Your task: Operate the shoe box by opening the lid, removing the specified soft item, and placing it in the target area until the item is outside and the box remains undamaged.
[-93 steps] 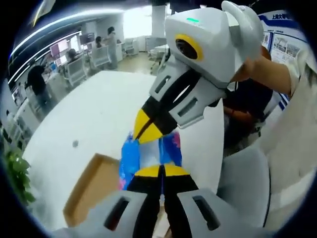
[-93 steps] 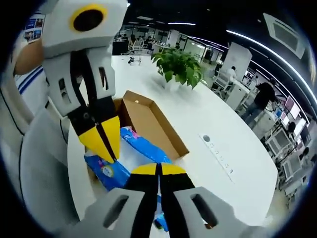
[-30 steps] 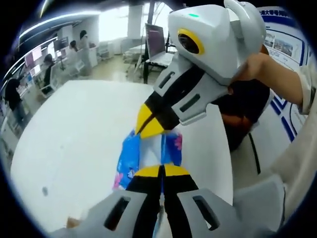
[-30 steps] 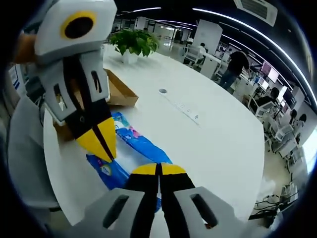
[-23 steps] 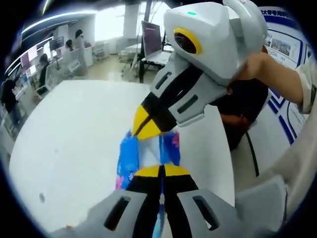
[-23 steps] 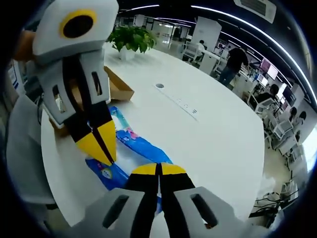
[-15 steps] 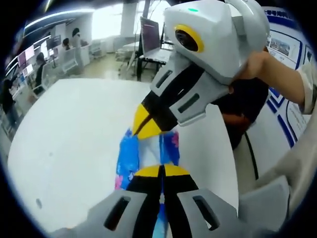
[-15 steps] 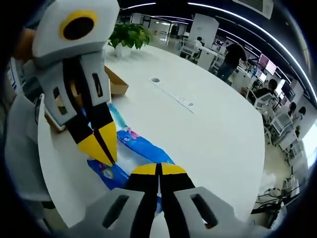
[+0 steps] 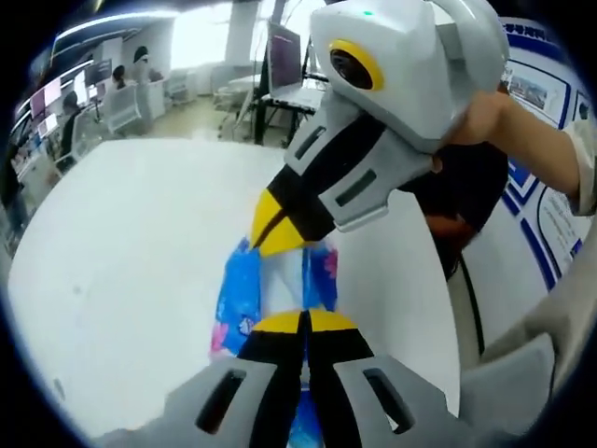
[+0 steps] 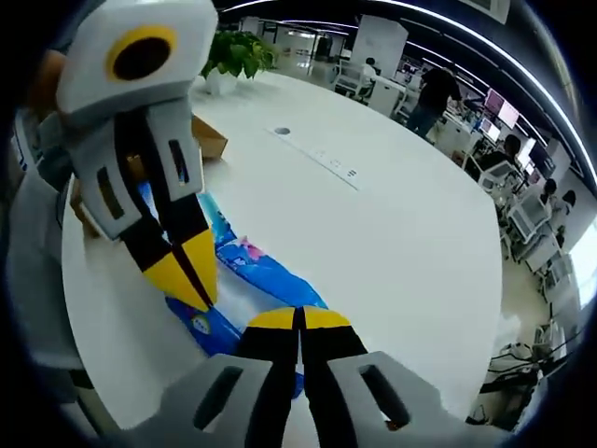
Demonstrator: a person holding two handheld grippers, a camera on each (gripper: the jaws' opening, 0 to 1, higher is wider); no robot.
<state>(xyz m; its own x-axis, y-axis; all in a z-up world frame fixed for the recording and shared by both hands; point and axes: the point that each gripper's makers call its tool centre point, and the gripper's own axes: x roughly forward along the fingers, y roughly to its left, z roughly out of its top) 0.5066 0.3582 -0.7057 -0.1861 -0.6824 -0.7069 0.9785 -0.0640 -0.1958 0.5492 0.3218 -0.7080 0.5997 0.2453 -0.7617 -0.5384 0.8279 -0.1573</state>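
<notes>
Here we hold the soft blue plastic pack (image 10: pixel 244 280) with both tools, one at each end, so it stays flat. Our left tool (image 9: pixel 300 320) and right tool (image 10: pixel 298 317) are each pinching it above the big white desk (image 10: pixel 392 243), away from the brown cardboard shoe box (image 10: pixel 207 138).

**Colours and patterns as I see them**

Soft pack (image 9: pixel 280 285) – bright blue with a white centre panel and small pink printed motifs. Both grippers – my left gripper (image 9: pixel 303 322) and right gripper (image 10: pixel 300 319) – have yellow tips on black jaws, in pale grey shells. Table (image 10: pixel 392 243) – plain white. Shoe box (image 10: pixel 210 140) – brown cardboard. Potted plant (image 10: pixel 238 51) – green leaves, white pot. Wall posters (image 9: pixel 546 89) – blue-bordered.
</notes>
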